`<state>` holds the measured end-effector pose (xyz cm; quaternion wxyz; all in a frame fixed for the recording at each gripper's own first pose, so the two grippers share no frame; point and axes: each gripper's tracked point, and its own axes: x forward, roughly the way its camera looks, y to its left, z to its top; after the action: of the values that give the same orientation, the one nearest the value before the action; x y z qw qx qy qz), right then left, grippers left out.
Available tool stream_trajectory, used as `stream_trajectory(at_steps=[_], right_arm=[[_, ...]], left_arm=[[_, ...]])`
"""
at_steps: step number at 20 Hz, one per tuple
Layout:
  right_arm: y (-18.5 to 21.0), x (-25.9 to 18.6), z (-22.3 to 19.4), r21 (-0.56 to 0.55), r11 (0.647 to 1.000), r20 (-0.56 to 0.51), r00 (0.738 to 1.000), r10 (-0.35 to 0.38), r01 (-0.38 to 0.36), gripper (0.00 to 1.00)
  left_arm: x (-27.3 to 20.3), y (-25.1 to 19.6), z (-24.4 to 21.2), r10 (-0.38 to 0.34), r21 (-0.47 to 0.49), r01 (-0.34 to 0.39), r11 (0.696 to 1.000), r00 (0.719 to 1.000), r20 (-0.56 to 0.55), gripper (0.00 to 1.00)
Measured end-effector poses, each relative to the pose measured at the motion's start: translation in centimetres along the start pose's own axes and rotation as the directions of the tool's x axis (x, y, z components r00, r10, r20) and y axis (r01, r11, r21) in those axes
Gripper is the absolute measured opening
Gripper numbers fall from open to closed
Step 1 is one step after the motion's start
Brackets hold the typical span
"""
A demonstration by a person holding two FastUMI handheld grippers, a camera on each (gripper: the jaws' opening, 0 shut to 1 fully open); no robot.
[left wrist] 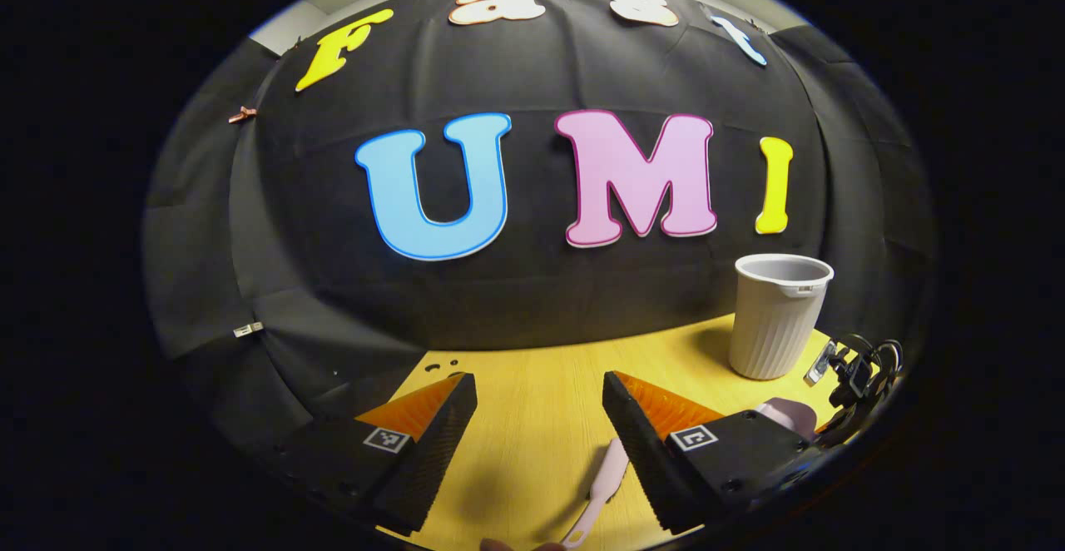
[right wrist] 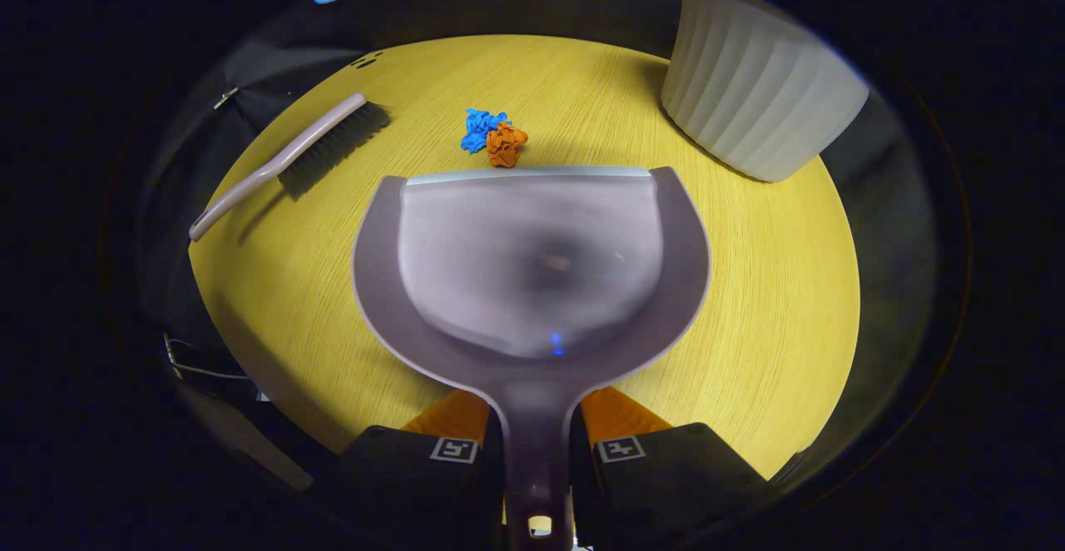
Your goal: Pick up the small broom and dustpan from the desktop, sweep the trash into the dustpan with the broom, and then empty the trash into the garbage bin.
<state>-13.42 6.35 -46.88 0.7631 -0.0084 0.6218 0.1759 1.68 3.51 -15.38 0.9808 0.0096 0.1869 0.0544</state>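
Note:
In the right gripper view my right gripper (right wrist: 537, 422) is shut on the handle of the grey-mauve dustpan (right wrist: 532, 260), whose front lip lies just short of the trash (right wrist: 493, 139), a blue and an orange crumpled scrap on the yellow desktop. The small broom (right wrist: 308, 156) lies to the left, bristles toward the far side. In the left gripper view my left gripper (left wrist: 539, 384) is open low over the desk. The broom's pale handle (left wrist: 603, 484) lies between the fingers, close to the right one. The ribbed white garbage bin (left wrist: 778, 314) stands at the right.
The bin (right wrist: 757, 93) stands at the far right of the desktop (right wrist: 790, 301), close to the dustpan's right corner. A black device with cables (left wrist: 865, 368) sits at the desk's right edge beyond a pale piece of the dustpan (left wrist: 790, 414). The booth wall closes the back.

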Motion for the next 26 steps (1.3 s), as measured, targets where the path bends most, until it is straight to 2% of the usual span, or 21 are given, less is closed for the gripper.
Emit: stream_trajectory(at_steps=[1,2,4,5,7,9,12,14,16,19,22,24,26], right_arm=[[0.2,-0.3,-0.1,0.004,1.0,0.005,1.0,0.006,-0.006,0.41],[0.2,-0.6,-0.1,0.007,1.0,0.012,1.0,0.009,-0.009,0.33],[0.0,-1.3,0.0,0.018,1.0,0.032,0.999,0.012,-0.012,0.33],[0.1,-1.5,0.2,0.03,0.999,0.039,0.999,0.014,-0.016,0.37],[0.0,-2.0,0.2,0.05,0.999,0.055,0.998,0.017,-0.019,0.37],[-0.5,-2.6,0.1,0.06,0.998,0.065,0.998,0.007,-0.011,0.37],[-1.1,-3.3,-0.2,0.065,0.998,0.075,0.997,-0.003,-0.001,0.37],[-1.2,-3.5,-0.3,0.058,0.998,0.076,0.997,-0.006,0.001,0.37],[-1.5,-3.8,-0.8,0.043,0.999,0.067,0.998,-0.005,0.002,0.37],[-1.8,-4.4,-1.7,0.033,0.999,0.049,0.999,-0.007,0.006,0.37],[-2.4,-4.6,-2.3,0.033,0.999,0.036,0.999,-0.012,0.011,0.37],[-2.8,-4.7,-2.6,0.043,0.999,0.032,0.999,-0.014,0.012,0.37],[-3.3,-4.5,-2.7,0.052,0.999,0.029,0.999,-0.015,0.014,0.37]], left_arm=[[0.3,-0.1,-0.8,-0.007,0.001,0.007,1.0,1.0,-0.024,0.98],[0.6,-0.4,-1.8,-0.02,0.004,0.02,1.0,0.999,-0.05,0.97],[1.3,-1.4,-4.2,-0.063,0.017,0.065,0.998,0.991,-0.12,0.97],[1.7,-2.0,-5.8,-0.083,0.028,0.089,0.996,0.982,-0.171,0.97],[2.5,-2.9,-9.4,-0.1,0.067,0.123,0.99,0.954,-0.284,0.97],[2.9,-4.1,-13.1,-0.135,0.063,0.174,0.983,0.905,-0.403,0.97],[3.0,-5.7,-17.8,-0.189,0.009,0.232,0.973,0.814,-0.55,0.96],[2.9,-6.6,-20.7,-0.214,-0.036,0.245,0.969,0.753,-0.622,0.95],[3.6,-7.1,-23.2,-0.214,-0.046,0.248,0.968,0.708,-0.673,0.92],[5.1,-7.6,-25.8,-0.188,-0.004,0.268,0.963,0.662,-0.725,0.9],[5.9,-8.3,-27.6,-0.177,0.027,0.301,0.953,0.628,-0.758,0.86],[6.2,-8.5,-28.3,-0.18,0.023,0.312,0.95,0.605,-0.776,0.74],[6.5,-8.8,-28.6,-0.175,0.026,0.316,0.948,0.59,-0.788,0.7]])
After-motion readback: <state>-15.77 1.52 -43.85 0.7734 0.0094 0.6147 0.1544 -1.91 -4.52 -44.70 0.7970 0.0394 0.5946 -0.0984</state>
